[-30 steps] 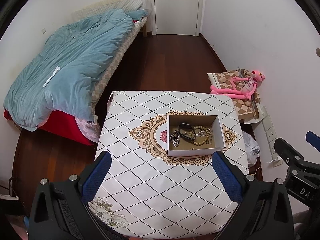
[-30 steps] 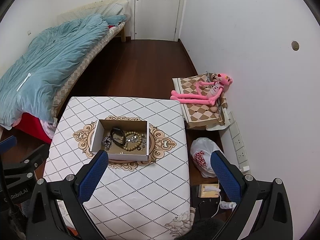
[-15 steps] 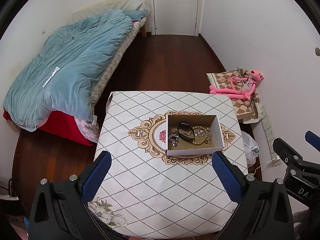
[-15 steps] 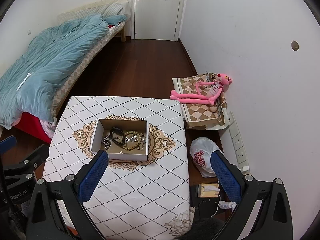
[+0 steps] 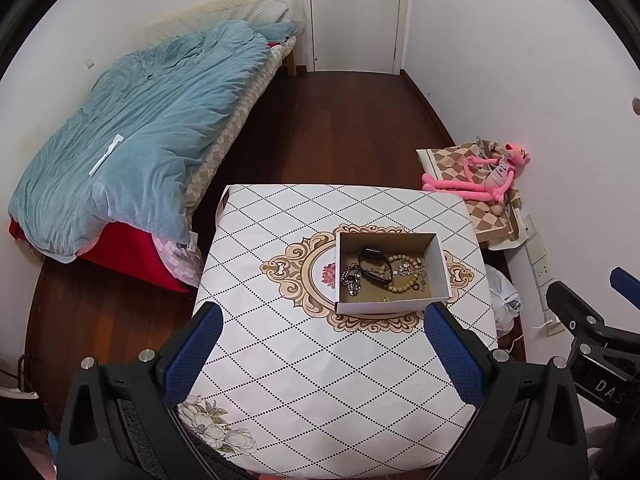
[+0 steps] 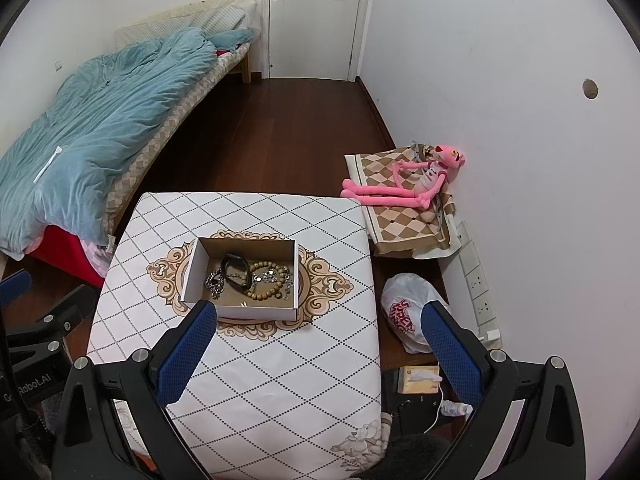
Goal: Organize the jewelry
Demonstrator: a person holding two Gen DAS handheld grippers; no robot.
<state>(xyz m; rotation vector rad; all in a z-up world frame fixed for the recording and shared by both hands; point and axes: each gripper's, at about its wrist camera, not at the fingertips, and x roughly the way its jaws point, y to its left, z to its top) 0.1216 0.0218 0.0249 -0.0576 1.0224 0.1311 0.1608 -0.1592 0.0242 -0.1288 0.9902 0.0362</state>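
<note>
**Jewelry box on the table, both grippers spread and empty**

In the box (image 5: 390, 306) the jewelry is tangled, so single pieces are hard to separate. A metal chain (image 5: 351, 278) lies at 9 o'clock inside, a black band (image 5: 372, 264) near the middle, and a ring of wooden beads (image 5: 400, 276) toward 3 o'clock; the small shiny bits among them I cannot identify. The near wall of the box hides part of its floor.

The box is cardboard, white outside and brown inside, rectangular, with its long axis from 9 to 3 o'clock. It stands on the table (image 5: 320, 380), on the ornament of a smooth diamond-pattern cloth.

The left gripper (image 5: 320, 354) and the right gripper (image 6: 320, 352) are released, with textured blue pads wide apart, grasping nothing. The left finger (image 6: 188, 354) of the right gripper covers the box's near corner in its view.
</note>
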